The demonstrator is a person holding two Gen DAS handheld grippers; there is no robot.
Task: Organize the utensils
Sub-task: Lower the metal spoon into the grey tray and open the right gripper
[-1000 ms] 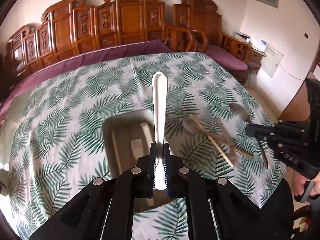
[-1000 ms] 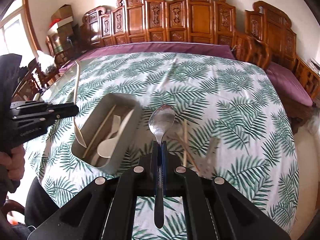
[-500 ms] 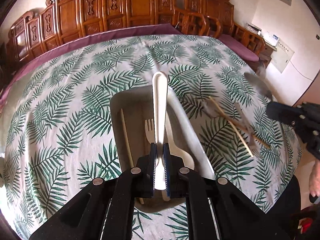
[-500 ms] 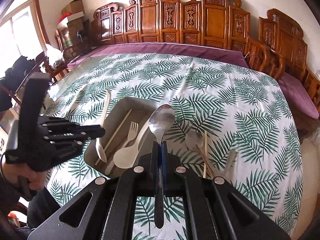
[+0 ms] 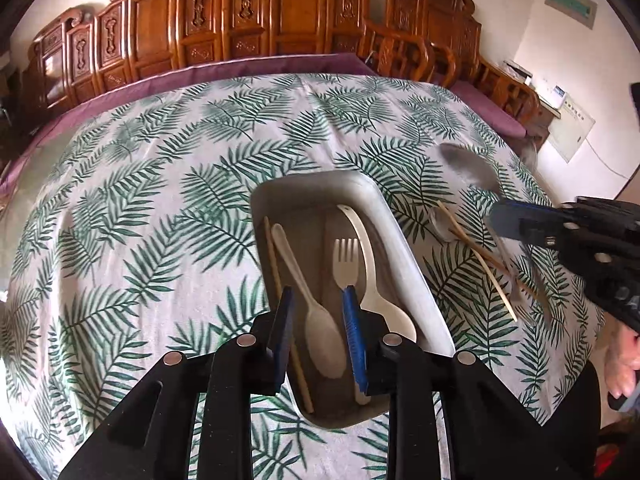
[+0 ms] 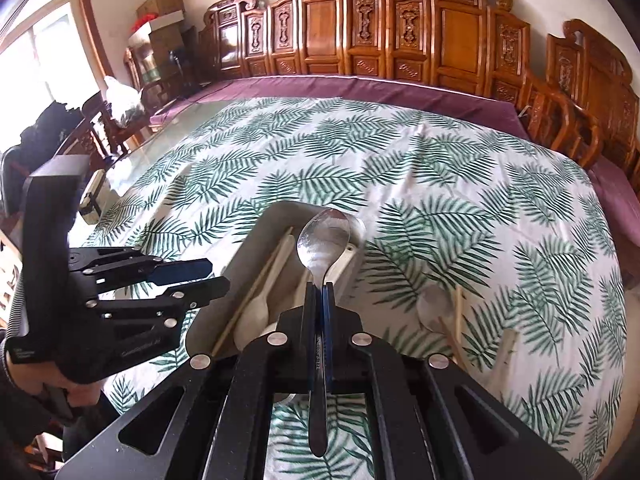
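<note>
The counter, draped in a fern-print cloth, carries the grey tray that serves as landmark; the tray lies lengthwise toward the person. Inside it rest a pale plastic spoon, a plastic fork, a wider pale spoon against the right wall, and one chopstick along the left wall. To the right of the tray, on the cloth, lie loose chopsticks crossed over a second metal spoon.

The left claw hangs just above the tray's near end, its jaws apart and empty, straddling the pale spoon's bowl without touching it. The right claw is clamped on the handle of a metal spoon, whose bowl hovers over the tray's far right corner.

The step in hand looks like placing this spoon; doing it well likely means lowering until the bowl nears the tray floor, aligning the handle with the tray's long axis, parting the jaws only then; the left claw should probably clear out first to avoid a knock.
</note>
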